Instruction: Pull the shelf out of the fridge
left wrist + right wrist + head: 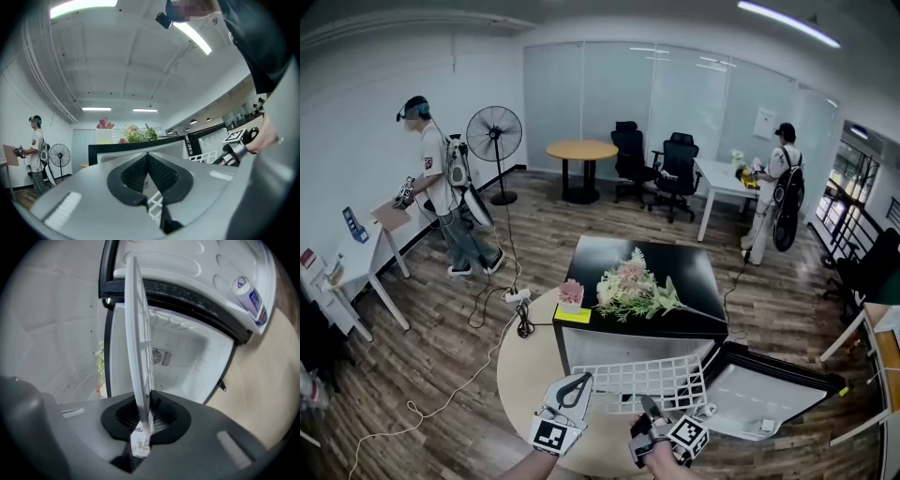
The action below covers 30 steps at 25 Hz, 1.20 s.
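The white wire shelf (647, 380) is tilted in front of the open black fridge (600, 253), which stands on a round table. My right gripper (649, 407) is shut on the shelf's near edge. In the right gripper view the shelf (138, 333) runs edge-on from the pads up toward the white fridge interior (187, 357). My left gripper (575, 386) is at the shelf's left corner. Its pads (159, 171) meet at the tips, and the shelf's wires (154, 206) show in the gap below them. The right gripper (239, 140) shows at that view's right.
The fridge door (769, 394) hangs open to the right, with a can (248, 294) in its rack. A bouquet (633, 286) and a pink potted plant (571, 293) sit on the fridge top. A cable (487, 309) trails on the floor. Two people (441, 187) (778, 187) stand farther off.
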### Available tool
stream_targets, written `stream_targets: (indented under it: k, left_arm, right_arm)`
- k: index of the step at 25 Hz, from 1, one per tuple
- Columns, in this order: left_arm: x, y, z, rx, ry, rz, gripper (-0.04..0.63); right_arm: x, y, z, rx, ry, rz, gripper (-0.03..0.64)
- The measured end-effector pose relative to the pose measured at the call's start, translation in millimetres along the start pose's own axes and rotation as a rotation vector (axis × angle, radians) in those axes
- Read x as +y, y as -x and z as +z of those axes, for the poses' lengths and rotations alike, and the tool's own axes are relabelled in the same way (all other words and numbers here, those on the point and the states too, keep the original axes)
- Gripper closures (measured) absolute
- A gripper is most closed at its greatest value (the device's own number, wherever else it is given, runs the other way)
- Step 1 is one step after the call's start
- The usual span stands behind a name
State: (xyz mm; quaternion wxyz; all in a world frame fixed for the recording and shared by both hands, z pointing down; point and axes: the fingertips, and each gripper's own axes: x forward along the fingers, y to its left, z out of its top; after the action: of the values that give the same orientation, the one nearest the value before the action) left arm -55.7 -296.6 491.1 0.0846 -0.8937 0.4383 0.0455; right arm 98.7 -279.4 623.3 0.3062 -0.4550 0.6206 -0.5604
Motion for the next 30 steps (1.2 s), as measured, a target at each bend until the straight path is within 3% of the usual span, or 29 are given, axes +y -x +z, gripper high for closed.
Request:
stream_targets:
  k: [6,14,17,23,28,30]
  left_arm:
    - [-11,-2,-8,-0.014,-0.031,-0.032,0.597]
    - [-26,-5,-9,-0.009,0.001,-0.050,0.597]
    - [-30,-6,-8,0.008,0.024,-0.048,0.597]
    - [-34,-11,-12,-0.011,-0.042,-0.075,0.597]
    - [-37,-13,-12,0.009,0.013,-0.069,0.597]
    - [-38,-14,-15,0.006,-0.004,-0.075,0.597]
  right_arm:
    - [-3,13,-2,0.015,0.112,-0.010,0.581]
    - [2,35,1,0.035,0.505,-0.069,0.581]
    - [4,41,6,0.023,0.616,-0.080,0.581]
    - [6,51,16,-0.005,0.863,-0.150,0.581]
    - [13,58,22,-0.023,1.043,-0.160,0.581]
    - [15,59,24,-0.032,1.111,-0.162,0.581]
